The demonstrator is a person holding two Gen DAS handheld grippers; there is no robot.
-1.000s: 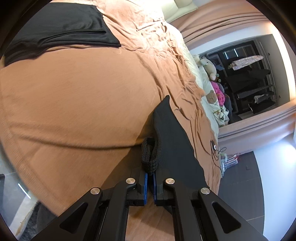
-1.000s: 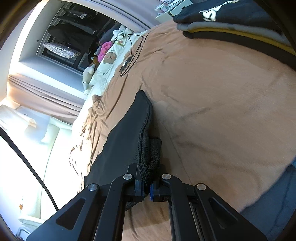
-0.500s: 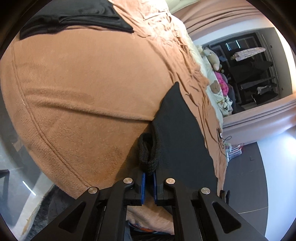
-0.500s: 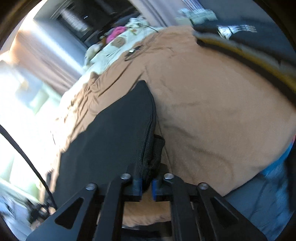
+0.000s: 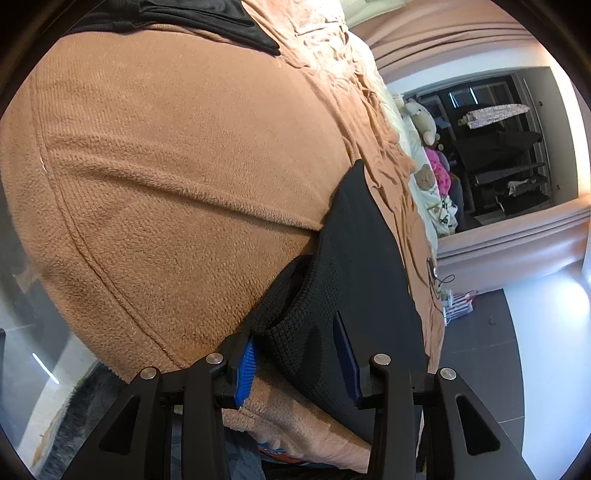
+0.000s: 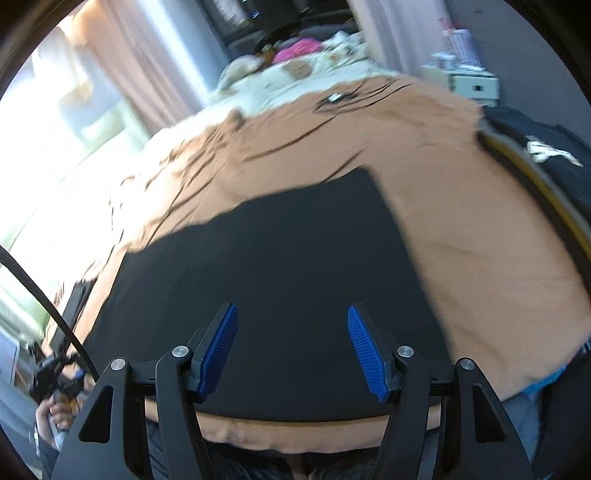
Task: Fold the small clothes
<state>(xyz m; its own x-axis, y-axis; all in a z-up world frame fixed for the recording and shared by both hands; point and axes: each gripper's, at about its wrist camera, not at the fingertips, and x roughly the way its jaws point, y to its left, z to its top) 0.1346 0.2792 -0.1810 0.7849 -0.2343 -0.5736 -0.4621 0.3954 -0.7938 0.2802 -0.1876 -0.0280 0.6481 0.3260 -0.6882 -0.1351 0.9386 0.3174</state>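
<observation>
Black fabric is what we see in both views: the black garment (image 5: 362, 280) lies flat on the brown blanket (image 5: 177, 177) of the bed, near the edge closest to us. In the left wrist view our left gripper (image 5: 299, 360) is partly open; its jaws have just been opening. The thick knitted hem (image 5: 295, 325) of the garment sits between the blue pads (image 5: 245, 365), touching or nearly touching the left one, with a clear gap to the right one, so it is not squeezed. In the right wrist view our right gripper (image 6: 293, 347) is wide open, its jaws have just been opening too, and nothing is held between them; the garment (image 6: 280, 266) spreads flat below the gripper. This picture is blurred. At the right side of the blanket (image 6: 461, 229) we see a pile of folded dark clothes (image 6: 535, 155). Another dark cloth (image 5: 207, 18) lies at the far end in the left view.
</observation>
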